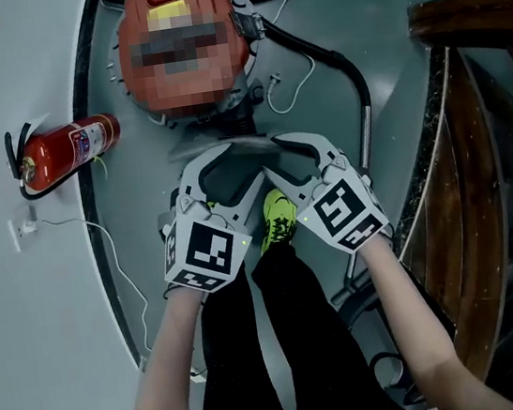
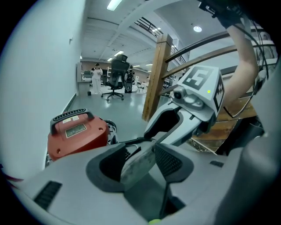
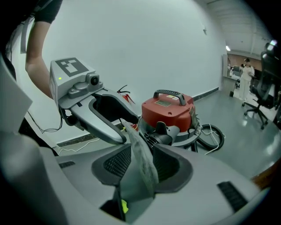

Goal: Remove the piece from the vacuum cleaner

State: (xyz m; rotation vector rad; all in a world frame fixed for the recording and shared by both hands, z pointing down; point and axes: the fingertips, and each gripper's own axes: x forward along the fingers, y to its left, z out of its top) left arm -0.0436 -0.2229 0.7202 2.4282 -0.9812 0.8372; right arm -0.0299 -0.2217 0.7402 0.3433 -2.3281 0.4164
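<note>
Jaws of my left gripper and right gripper stand wide apart, with the thin grey piece loose between each pair. In the head view it sits mid-frame, just below the red vacuum cleaner.

Head view looking steeply down at the floor, each gripper view close behind its own fingers, facing low across the floor, all three sharing the red vacuum cleaner.
</note>
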